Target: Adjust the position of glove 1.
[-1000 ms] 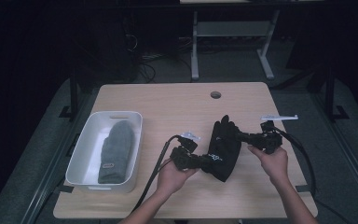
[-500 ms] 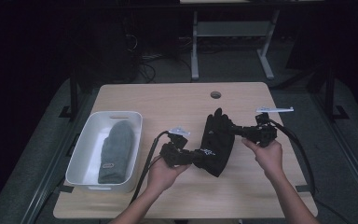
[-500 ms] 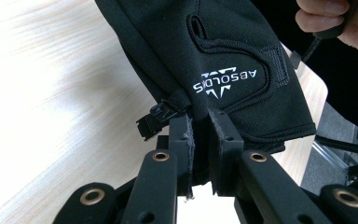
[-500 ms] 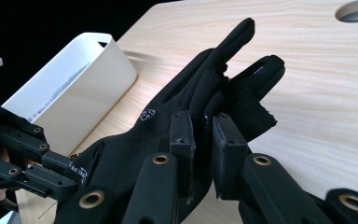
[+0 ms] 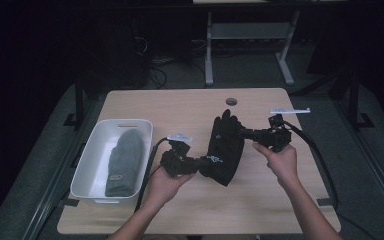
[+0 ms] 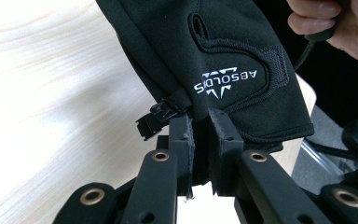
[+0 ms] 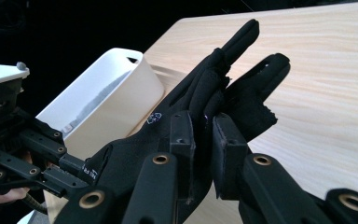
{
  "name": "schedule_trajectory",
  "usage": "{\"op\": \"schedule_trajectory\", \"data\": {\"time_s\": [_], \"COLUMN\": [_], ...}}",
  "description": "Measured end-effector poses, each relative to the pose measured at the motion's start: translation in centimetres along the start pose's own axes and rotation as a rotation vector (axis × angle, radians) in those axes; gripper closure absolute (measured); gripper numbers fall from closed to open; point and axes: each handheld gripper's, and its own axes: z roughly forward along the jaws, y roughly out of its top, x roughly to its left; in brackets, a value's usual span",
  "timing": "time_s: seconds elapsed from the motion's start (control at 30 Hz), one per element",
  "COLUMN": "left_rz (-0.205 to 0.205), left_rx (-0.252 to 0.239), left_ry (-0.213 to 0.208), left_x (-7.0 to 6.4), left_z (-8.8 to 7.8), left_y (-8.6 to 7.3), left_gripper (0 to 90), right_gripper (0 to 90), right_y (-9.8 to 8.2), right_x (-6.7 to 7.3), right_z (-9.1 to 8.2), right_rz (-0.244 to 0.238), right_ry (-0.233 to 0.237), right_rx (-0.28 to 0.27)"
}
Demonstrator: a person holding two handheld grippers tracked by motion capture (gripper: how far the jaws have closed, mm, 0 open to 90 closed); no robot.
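- The black glove hangs over the middle of the table, nearer its right edge, held at both ends.
- The left gripper is clamped on the glove's cuff edge beside the small clip; in the left gripper view the pads pinch the fabric tight.
- The right gripper is clamped on the glove at the base of its fingers.
- To do this well, I judge both hands should travel together toward the white bin at the table's left edge, keeping the glove taut and clear of the rim, then lower it flat beside the grey mitten before either grip lets go.
- Count: one black glove, one grey mitten, one white bin, two grippers.
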Motion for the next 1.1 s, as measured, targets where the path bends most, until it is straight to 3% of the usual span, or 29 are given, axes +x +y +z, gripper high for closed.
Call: {"op": "schedule_trajectory", "data": {"time_s": [0.33,0.47,1.1], "left_rz": [-0.003,-0.001,-0.018], "left_rx": [-0.025,-0.039,-0.08], "left_ry": [0.009,0.013,0.032], "left_x": [0.6,0.8,1.8], "left_z": [-2.4,-3.1,-6.7], "left_y": [-0.2,-0.3,-0.8], "left_gripper": [81.2,81.1,81.1], "right_gripper": [80.1,80.1,80.0], "right_y": [1.4,1.8,4.1], "right_x": [1.4,1.8,4.5], "right_z": [1.3,1.8,4.2], "right_rz": [-0.026,-0.012,-0.051], "right_ry": [0.043,0.071,0.123], "right_rx": [0.005,-0.002,0.009]}}
